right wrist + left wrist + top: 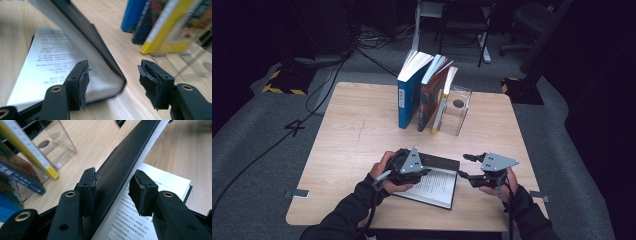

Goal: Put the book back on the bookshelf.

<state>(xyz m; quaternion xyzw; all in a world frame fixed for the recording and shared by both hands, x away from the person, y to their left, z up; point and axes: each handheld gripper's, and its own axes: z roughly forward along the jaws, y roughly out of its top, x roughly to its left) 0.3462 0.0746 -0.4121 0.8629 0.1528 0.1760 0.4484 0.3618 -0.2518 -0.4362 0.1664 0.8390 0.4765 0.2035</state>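
Observation:
A black-covered book (434,186) lies open near the table's front edge, printed pages up. Its cover (120,162) stands raised at a steep angle with a thin sheaf of pages behind it. My left gripper (412,172) sits over the book's left part with its jaws astride that raised cover (438,162). One pad (87,190) lies against the black face. The other pad (141,193) stands a little off the page edges. My right gripper (465,165) is open at the book's right side, with the book's near corner (117,86) between its pads (81,82), apart from both.
A row of upright books (424,90) leans on a clear acrylic bookend (458,111) at the table's back middle. Bare wood lies to the left and right of them. Cables, a chair and stands are on the floor beyond the table (347,135).

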